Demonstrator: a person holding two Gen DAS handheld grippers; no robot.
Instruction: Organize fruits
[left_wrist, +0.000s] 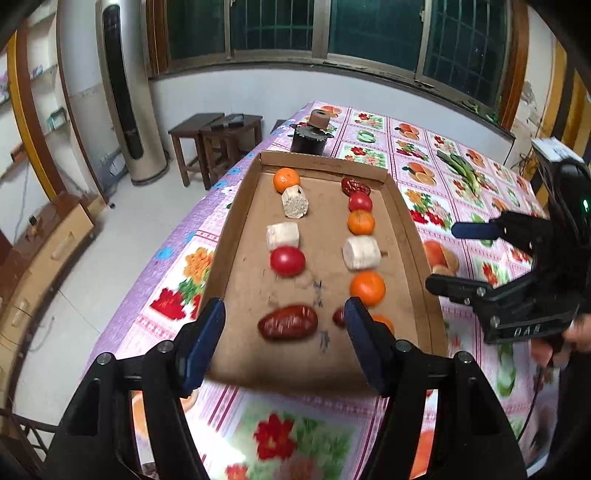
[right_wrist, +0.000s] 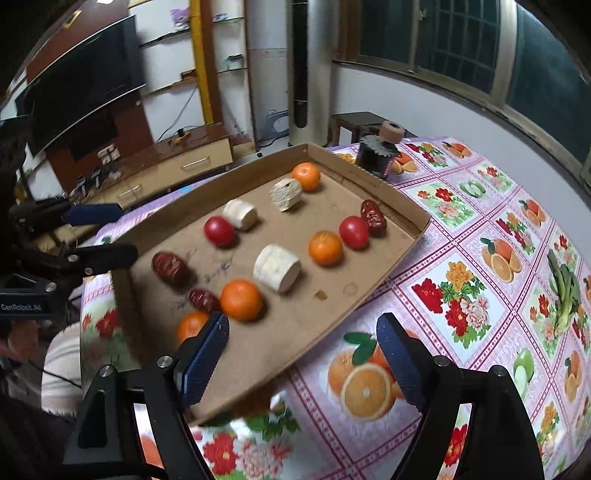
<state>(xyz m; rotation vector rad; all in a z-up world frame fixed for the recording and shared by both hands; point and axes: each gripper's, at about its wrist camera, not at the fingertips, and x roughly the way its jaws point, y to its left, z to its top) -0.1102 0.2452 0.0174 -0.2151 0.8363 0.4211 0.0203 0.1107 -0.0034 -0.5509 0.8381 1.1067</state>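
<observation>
Mostly done, judging by layout: fruits sit in two rows inside the cardboard tray (left_wrist: 240, 206), centre frame, big red date (left_wrist: 287, 326) nearest; left gripper (left_wrist: 284, 325) and right gripper (right_wrist: 301, 339) both gape empty; maybe only the crowded near end of the right row needs tidying.

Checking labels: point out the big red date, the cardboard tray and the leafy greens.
big red date (left_wrist: 288, 327), left wrist view, middle.
cardboard tray (left_wrist: 323, 161), left wrist view, far wall.
leafy greens (right_wrist: 563, 295), right wrist view, stalks.

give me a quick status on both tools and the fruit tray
Left tool open, empty, above big red date. Right tool open, empty, at cardboard tray edge. Fruit in two rows. Nothing blocking.
</observation>
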